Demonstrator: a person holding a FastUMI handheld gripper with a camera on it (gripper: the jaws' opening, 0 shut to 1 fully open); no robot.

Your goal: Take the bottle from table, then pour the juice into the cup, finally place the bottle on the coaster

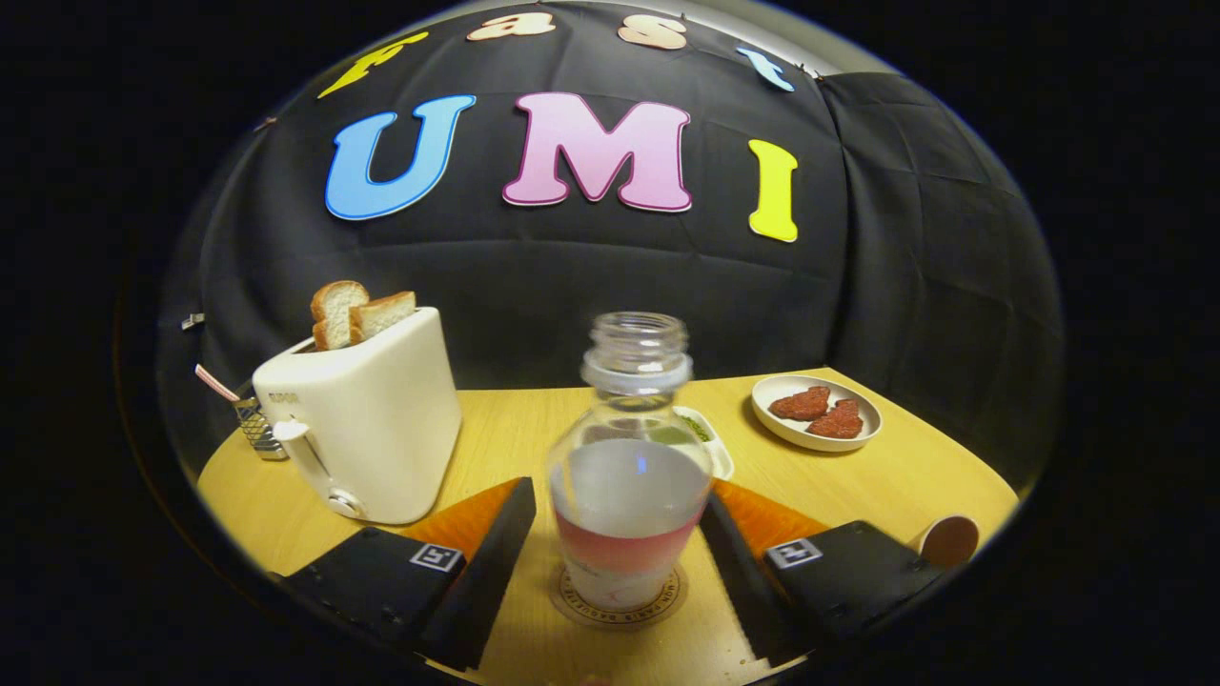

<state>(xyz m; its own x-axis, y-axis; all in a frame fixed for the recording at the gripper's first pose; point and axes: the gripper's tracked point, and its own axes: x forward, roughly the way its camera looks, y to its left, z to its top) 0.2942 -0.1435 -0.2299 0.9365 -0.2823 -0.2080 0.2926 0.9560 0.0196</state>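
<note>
Bottle (629, 476) stands upright on the round coaster (618, 598), right between the fingers of the hand-held gripper (618, 543). Those fingers are spread wide, one to each side of the glass; a gap seems to show on either side, so the hand-held gripper appears to grip nothing, though contact low on the bottle cannot be ruled out. The bottle has no cap on its neck and keeps a band of pink juice near the bottom.

Just beside the right finger, a cup (947, 540) lies at the near corner of the tabletop (886, 486). Beyond the bottle sits a small white dish with something green (707, 438), and further off to the right a plate with two red pieces (816, 412). To the left, beyond the left finger, stands a white toaster (367, 419) holding two slices of bread (357, 312).

Judging by this, the bottle is already on its coaster and only the retreat is left. The risk is a finger brushing the glass on the way back: that could drag the open bottle off the coaster or tip it and spill the rest. A pull-back that swings right could also knock the cup.
</note>
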